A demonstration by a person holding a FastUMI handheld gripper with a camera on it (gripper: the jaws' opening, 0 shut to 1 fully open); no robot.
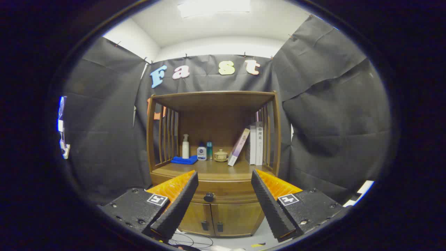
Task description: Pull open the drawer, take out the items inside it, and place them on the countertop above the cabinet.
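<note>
The fingers (224, 181) are spread wide and hold nothing, and the shut drawer (209, 190) sits just past them under the desk (212, 169), so go straight to its small dark knob (209, 197), probably round, and pinch.

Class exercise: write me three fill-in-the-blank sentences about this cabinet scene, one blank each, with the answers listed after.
1. The gripper is ____, holding nothing.
2. The drawer with the dark knob is ____.
3. The blue cloth lies on the countertop beside the white pump ____.

Answers: open; closed; bottle
</note>
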